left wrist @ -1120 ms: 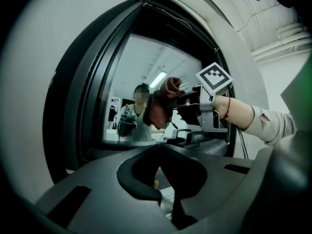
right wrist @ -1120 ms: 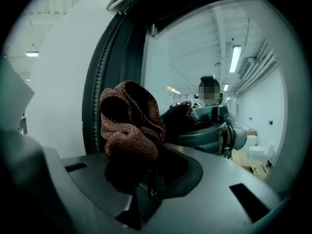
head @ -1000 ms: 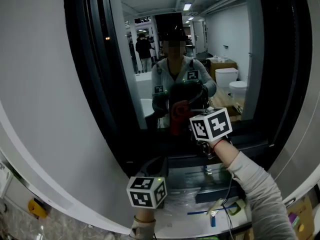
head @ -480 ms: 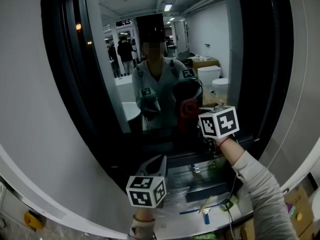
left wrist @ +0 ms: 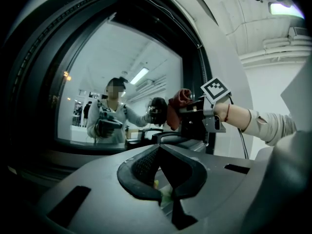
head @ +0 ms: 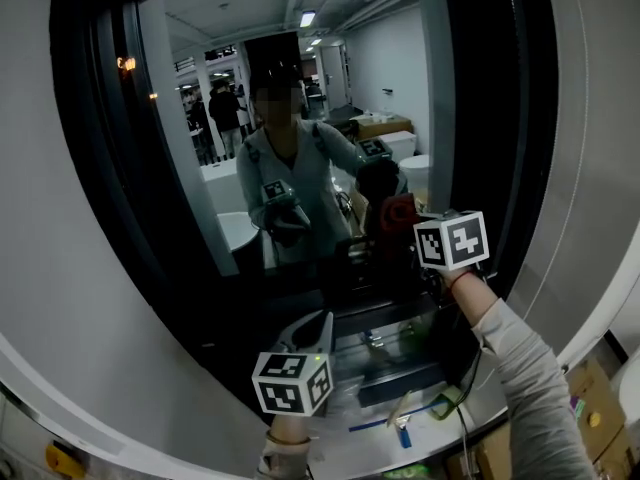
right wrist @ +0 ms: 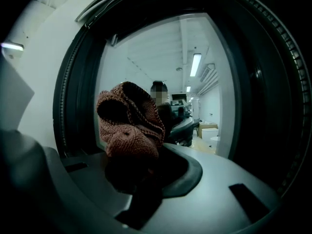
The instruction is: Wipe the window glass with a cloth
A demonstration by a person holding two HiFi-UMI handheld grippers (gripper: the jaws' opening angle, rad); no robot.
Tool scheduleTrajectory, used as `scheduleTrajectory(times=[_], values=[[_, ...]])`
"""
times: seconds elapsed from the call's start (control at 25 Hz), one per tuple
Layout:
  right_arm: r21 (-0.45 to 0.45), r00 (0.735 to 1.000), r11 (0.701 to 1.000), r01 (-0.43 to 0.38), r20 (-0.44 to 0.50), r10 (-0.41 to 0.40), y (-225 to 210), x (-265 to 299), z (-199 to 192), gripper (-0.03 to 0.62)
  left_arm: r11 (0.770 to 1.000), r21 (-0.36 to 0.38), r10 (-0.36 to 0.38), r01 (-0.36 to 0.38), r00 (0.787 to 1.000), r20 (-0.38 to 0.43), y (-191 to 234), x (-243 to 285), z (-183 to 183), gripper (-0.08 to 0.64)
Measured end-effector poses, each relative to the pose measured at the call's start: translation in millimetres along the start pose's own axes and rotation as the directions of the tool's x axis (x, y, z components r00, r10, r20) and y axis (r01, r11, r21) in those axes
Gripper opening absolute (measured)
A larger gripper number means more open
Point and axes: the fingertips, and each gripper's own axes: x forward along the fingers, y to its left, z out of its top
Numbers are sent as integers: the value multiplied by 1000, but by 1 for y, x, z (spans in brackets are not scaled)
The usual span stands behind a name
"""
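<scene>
The window glass [head: 300, 118] is dark and mirrors me and the room behind. My right gripper [head: 408, 236] is raised at the lower right of the pane, shut on a reddish-brown knitted cloth [head: 398, 211] that is held at the glass. In the right gripper view the cloth [right wrist: 129, 126] bulges out above the jaws. The left gripper view also shows the cloth [left wrist: 180, 97] beside the black frame. My left gripper [head: 314, 330] hangs low under the sill; its jaws [left wrist: 165, 199] are shut with nothing in them.
A thick black window frame [head: 520, 118] borders the pane, with grey wall [head: 60, 268] to the left. The sill below holds a dark tray [head: 400, 380] and a blue-handled tool [head: 400, 430]. A cardboard box [head: 592, 388] stands at the lower right.
My right gripper has slid the cloth to the right along the glass, toward the frame. The left gripper has stayed low in the same place.
</scene>
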Motion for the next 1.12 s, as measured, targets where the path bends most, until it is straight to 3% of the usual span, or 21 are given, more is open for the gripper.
scheduleTrajectory(times=[0.56, 1.12], values=[[61, 986, 984, 166, -28, -165, -84, -26, -24, 44, 998, -4, -61, 61, 998, -15, -24, 28, -6, 5], [91, 983, 979, 184, 3, -185, -91, -29, -29, 44, 998, 3, -56, 56, 998, -18, -20, 28, -7, 5]])
